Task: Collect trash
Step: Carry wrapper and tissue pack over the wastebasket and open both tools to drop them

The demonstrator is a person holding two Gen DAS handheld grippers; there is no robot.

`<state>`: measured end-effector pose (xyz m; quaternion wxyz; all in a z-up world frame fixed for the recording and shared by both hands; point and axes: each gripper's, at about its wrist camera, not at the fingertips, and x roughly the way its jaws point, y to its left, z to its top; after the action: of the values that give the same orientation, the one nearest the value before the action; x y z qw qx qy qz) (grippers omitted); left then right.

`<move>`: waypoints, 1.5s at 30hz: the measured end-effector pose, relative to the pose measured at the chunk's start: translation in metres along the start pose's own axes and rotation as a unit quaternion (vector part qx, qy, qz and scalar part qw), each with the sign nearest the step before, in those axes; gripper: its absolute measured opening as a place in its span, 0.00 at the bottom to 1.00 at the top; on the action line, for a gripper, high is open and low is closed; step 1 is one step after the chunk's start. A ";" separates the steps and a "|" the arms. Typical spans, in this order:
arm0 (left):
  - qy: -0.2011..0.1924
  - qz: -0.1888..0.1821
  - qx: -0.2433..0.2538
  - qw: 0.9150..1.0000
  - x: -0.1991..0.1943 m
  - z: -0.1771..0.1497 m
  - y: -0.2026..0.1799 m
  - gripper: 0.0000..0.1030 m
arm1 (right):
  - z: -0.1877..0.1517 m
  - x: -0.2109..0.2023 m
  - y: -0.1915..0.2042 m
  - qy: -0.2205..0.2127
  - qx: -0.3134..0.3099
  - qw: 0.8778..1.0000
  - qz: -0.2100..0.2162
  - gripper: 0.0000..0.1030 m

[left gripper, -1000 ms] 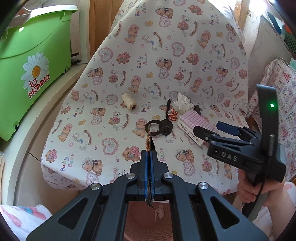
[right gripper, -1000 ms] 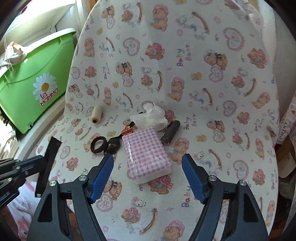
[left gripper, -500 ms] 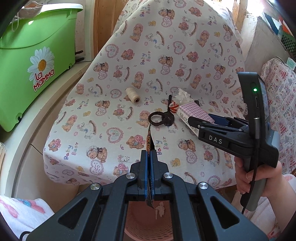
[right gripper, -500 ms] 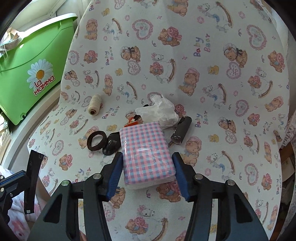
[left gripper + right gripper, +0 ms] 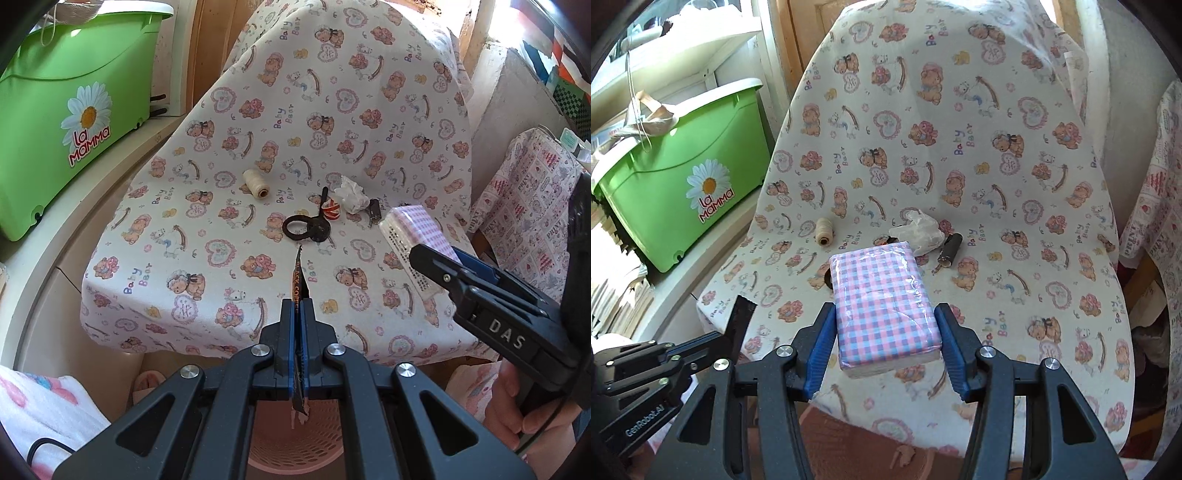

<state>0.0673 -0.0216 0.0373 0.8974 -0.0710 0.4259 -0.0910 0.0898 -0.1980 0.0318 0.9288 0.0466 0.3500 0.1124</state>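
- Home interior, likely a lived-in room w/ storage: chair (image 5: 960, 147) draped in a nursery-print cloth of teddy bears & hearts.
- Green plastic bin (image 5: 62, 122) w/ daisy logo sits on a white ledge at left.
- Household odds & ends on the seat: thread spool (image 5: 256, 183), scissors (image 5: 308, 229), crumpled tissue (image 5: 349, 194).
- Pink laundry-style basket (image 5: 295, 439) on floor below the seat.
- More printed fabric (image 5: 532, 206) draped at right; stacked papers (image 5: 613, 280) at far left.
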 end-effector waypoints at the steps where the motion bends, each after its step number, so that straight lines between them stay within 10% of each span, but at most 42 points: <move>1: 0.001 0.000 -0.001 1.000 0.000 -0.002 0.000 0.02 | -0.004 -0.007 0.002 -0.002 0.007 1.000 0.001 0.54; 14: 0.049 -0.018 -0.018 0.998 0.013 -0.031 0.005 0.02 | -0.077 -0.039 -0.002 0.038 0.117 0.992 0.013 0.54; 27: 0.128 0.022 -0.011 0.991 0.059 -0.075 0.014 0.02 | -0.130 0.028 -0.003 0.185 0.117 0.976 0.015 0.54; 45: 0.277 -0.014 -0.111 0.954 0.159 -0.118 0.054 0.03 | -0.201 0.138 -0.025 0.316 0.207 0.925 0.038 0.51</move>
<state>0.0797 -0.0100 -0.1670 0.7290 -0.1483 0.6643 -0.0721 0.0617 -0.1877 -0.2114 0.7351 0.2127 0.6385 0.0817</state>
